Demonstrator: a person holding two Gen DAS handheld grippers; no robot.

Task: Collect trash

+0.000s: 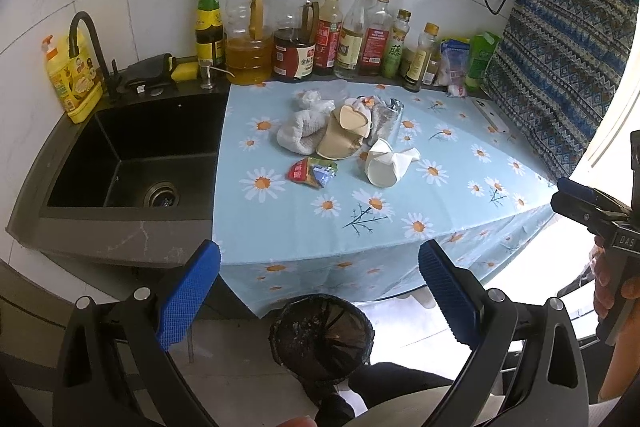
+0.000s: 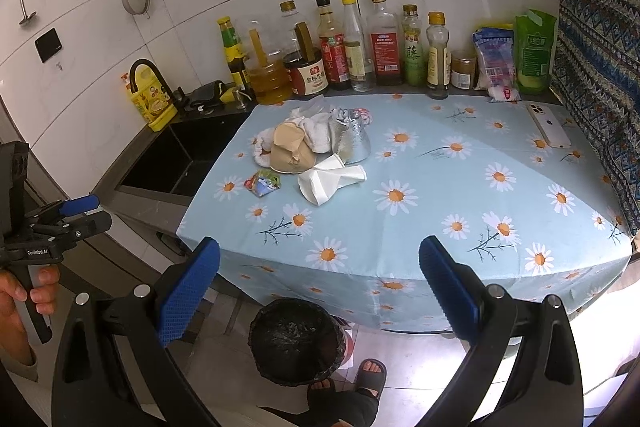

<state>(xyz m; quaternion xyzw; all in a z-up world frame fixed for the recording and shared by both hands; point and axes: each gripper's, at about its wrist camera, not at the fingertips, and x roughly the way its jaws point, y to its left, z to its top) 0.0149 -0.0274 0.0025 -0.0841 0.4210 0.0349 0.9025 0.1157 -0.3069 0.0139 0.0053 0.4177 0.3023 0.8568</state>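
Observation:
Trash lies in a pile on the daisy tablecloth (image 1: 440, 203): a crushed white paper cup (image 1: 386, 163), a colourful wrapper (image 1: 313, 171), a tan paper bag (image 1: 340, 133), white crumpled tissue (image 1: 304, 131) and a silvery foil bag (image 1: 386, 119). The same pile shows in the right wrist view, with the cup (image 2: 328, 181) and the wrapper (image 2: 263, 183). A bin lined with a black bag (image 1: 322, 337) (image 2: 297, 341) stands on the floor below the table edge. My left gripper (image 1: 320, 291) and right gripper (image 2: 320, 291) are both open and empty, held back from the table above the bin.
A black sink (image 1: 132, 151) with a tap lies left of the cloth. Several sauce and oil bottles (image 1: 296, 35) line the back wall. A white phone (image 2: 548, 125) lies at the far right by a patterned cloth (image 2: 600, 67). The person's sandalled feet (image 2: 352, 383) stand by the bin.

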